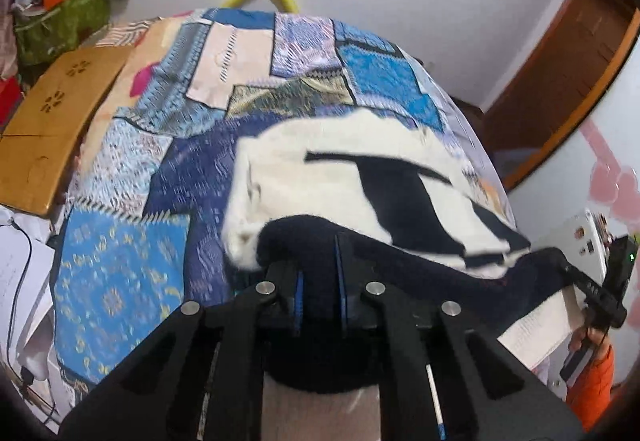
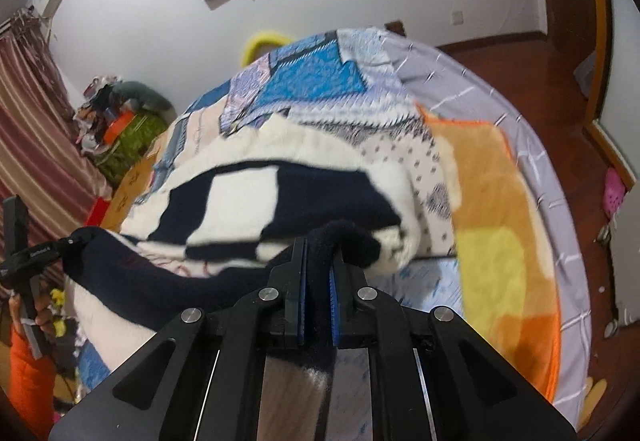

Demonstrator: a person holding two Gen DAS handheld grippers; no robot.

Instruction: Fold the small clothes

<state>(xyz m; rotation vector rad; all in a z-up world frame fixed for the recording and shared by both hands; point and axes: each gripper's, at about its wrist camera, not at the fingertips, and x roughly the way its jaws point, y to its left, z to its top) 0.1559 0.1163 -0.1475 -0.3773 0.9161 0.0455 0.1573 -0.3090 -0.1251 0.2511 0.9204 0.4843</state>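
A small white knit garment with navy bands hangs stretched over the patchwork bed; it also shows in the right wrist view. My left gripper is shut on its navy edge at one end. My right gripper is shut on the same navy edge at the other end. The edge sags between them. The right gripper shows at the right of the left wrist view, and the left gripper at the left of the right wrist view. The lower part of the garment is hidden under the grippers.
A blue patchwork quilt covers the bed. A wooden lap board lies at its left side, with a cluttered green bag behind. An orange and yellow blanket lies at the bed's right side. Wooden floor lies beyond.
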